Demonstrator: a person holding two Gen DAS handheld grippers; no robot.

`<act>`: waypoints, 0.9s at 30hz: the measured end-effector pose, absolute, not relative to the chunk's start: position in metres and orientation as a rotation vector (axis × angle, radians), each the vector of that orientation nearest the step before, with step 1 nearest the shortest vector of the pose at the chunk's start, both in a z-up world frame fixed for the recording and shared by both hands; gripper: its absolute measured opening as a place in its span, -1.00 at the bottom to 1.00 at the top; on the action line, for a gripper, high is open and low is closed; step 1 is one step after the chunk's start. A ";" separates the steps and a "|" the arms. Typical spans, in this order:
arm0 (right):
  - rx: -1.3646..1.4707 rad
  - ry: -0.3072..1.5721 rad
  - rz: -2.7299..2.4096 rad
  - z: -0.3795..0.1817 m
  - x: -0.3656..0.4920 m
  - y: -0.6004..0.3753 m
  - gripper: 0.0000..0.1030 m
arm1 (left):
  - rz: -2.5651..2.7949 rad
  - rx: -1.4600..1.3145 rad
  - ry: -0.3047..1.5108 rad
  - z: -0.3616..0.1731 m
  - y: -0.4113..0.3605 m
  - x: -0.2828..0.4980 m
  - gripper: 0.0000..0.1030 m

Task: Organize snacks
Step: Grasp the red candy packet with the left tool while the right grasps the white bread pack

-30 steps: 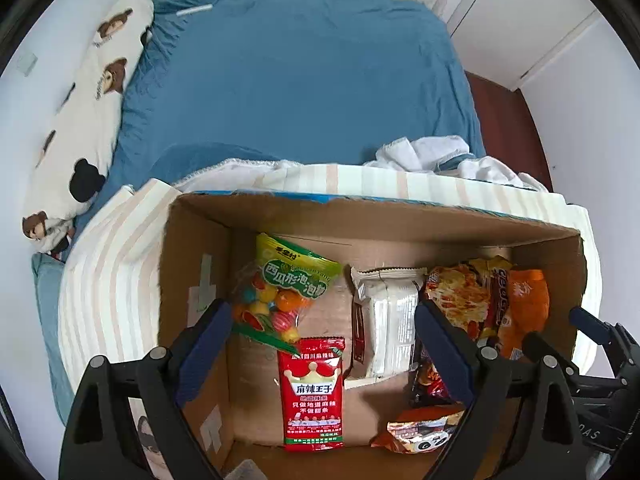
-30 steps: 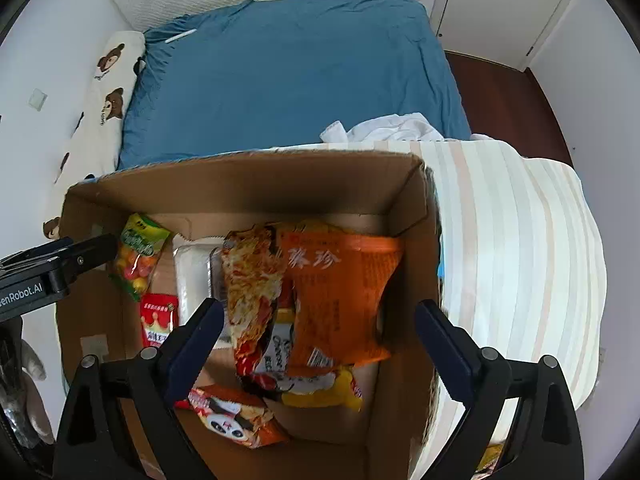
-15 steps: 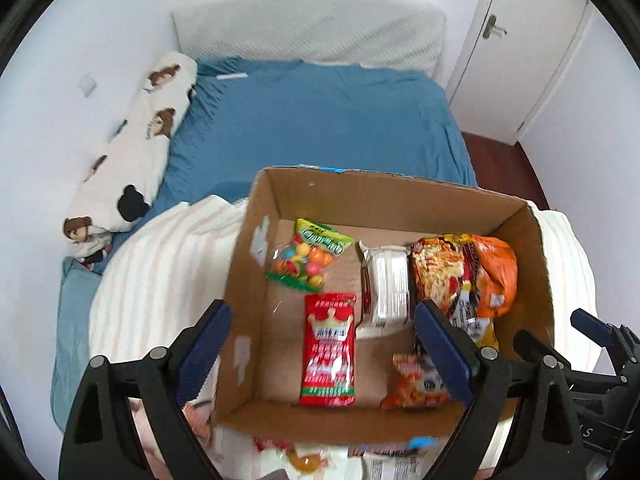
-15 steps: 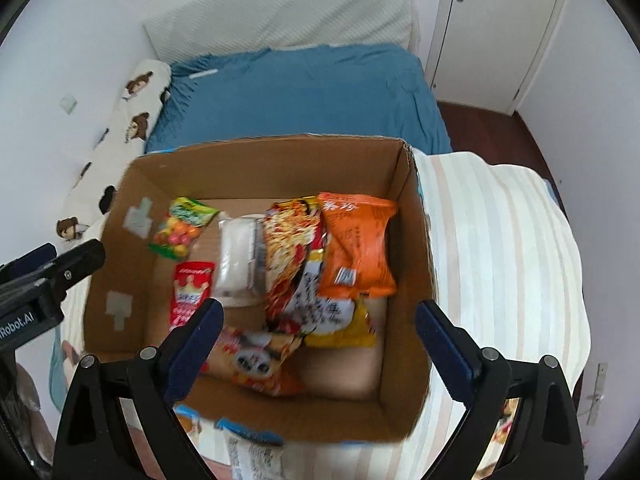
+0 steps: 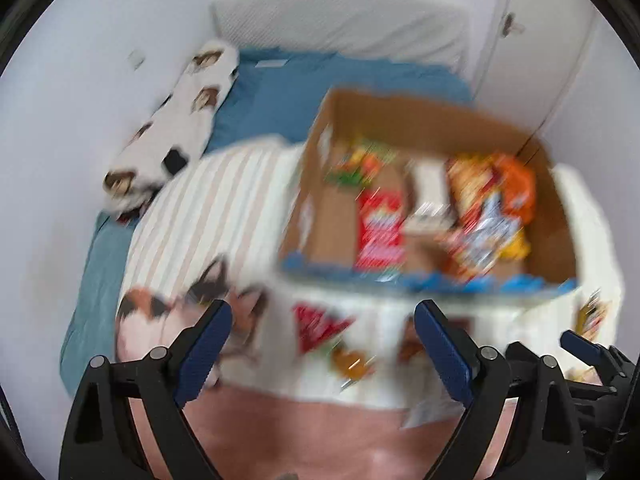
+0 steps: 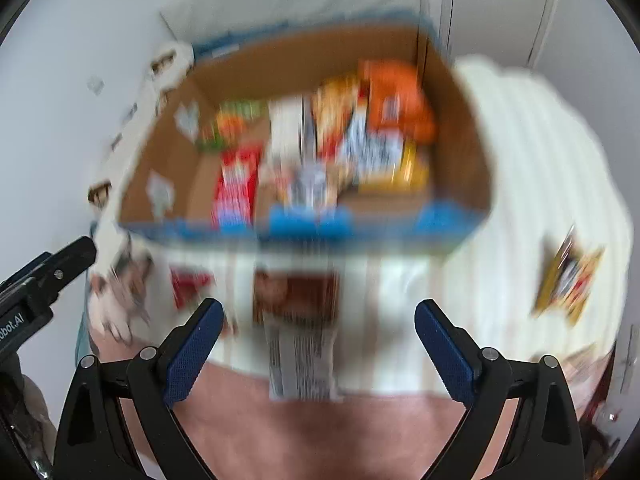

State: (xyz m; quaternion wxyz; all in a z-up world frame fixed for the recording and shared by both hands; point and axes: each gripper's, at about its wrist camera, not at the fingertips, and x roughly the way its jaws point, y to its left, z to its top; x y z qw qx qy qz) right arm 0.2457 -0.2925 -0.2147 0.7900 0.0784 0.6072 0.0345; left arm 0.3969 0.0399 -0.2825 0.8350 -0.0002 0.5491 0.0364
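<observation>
Both pictures are smeared with motion, so small print and fine edges are lost.

The open brown cardboard box with a blue-trimmed near edge [image 5: 432,128] sits on the cream striped blanket [image 5: 208,208] on the bed, and the snacks lie inside it: a red flat packet [image 5: 378,226] toward the left, a green-topped bag of coloured sweets [image 5: 356,164] behind it, a white wrapped pack [image 5: 428,184] in the middle, and an orange crinkly bag [image 5: 516,180] at the right on a heap of printed packets.

More packets lie loose on the blanket in front of the box. A red triangular-looking packet [image 5: 320,324] lies between the box and the left gripper [image 5: 323,334], whose blue-padded jaws stand wide apart with nothing between them. A calico cat-shaped cushion [image 5: 176,312] lies just beyond its left finger.

The left view alone shows the long white bear-print pillow [image 5: 180,120] along the wall, the blue bedsheet [image 5: 320,76] and the white door [image 5: 532,40].

The right view alone shows a brown and white printed packet [image 6: 298,320] just ahead of the right gripper [image 6: 319,332], also spread open and empty, and a yellow and black packet [image 6: 568,280] off to the right on the blanket. A pink cover [image 6: 320,432] fills the foreground.
</observation>
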 end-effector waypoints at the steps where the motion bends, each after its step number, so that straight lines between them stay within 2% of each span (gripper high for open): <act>1: 0.171 1.325 0.071 -0.226 0.243 -0.293 0.91 | 0.095 0.007 1.202 -0.299 0.046 0.393 0.81; 8: 0.198 1.469 0.061 -0.317 0.229 -0.276 0.91 | 0.138 0.135 1.343 -0.381 0.072 0.397 0.81; 16: 0.211 1.448 0.036 -0.338 0.230 -0.271 0.89 | 0.000 0.189 1.348 -0.404 0.060 0.431 0.81; 22: 0.185 1.441 0.040 -0.341 0.225 -0.257 0.56 | -0.113 0.258 1.407 -0.428 0.037 0.450 0.81; 23: 0.179 1.442 0.039 -0.342 0.223 -0.252 0.45 | -0.125 0.250 1.416 -0.431 0.037 0.451 0.76; 24: 0.178 1.440 0.041 -0.342 0.221 -0.251 0.32 | -0.138 0.231 1.420 -0.433 0.037 0.451 0.52; 26: 0.166 1.437 0.048 -0.343 0.215 -0.246 0.25 | -0.141 0.184 1.442 -0.437 0.043 0.450 0.16; 27: 0.161 1.437 0.053 -0.344 0.213 -0.243 0.19 | -0.144 0.155 1.452 -0.437 0.047 0.448 0.05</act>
